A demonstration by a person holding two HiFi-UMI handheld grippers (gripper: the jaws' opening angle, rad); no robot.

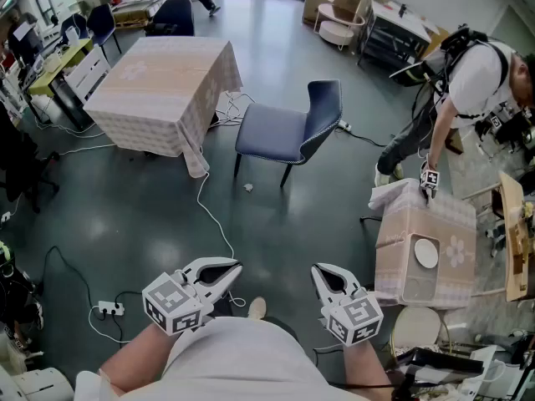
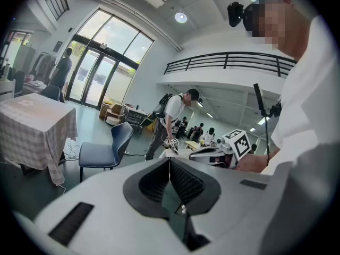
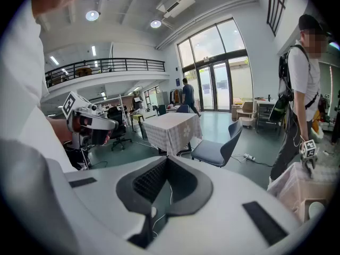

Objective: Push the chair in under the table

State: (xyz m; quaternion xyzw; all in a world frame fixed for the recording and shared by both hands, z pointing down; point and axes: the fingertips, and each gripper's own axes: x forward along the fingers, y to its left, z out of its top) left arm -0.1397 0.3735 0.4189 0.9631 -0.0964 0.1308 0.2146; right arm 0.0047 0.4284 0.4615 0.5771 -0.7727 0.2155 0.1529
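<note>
Chair [image 1: 288,132] is standing out on the grey floor [image 1: 125,207], well apart from my grippers and just beside the right edge of the cloth-covered table [image 1: 159,90], its seat facing the table. I am holding my left gripper [image 1: 224,270] and my right gripper [image 1: 323,274] low in front of my body, both pointing toward the chair and both clenched on nothing, jaws meeting. Another person [image 1: 468,90] is bending over a smaller covered table [image 1: 397,241] on my right
</note>
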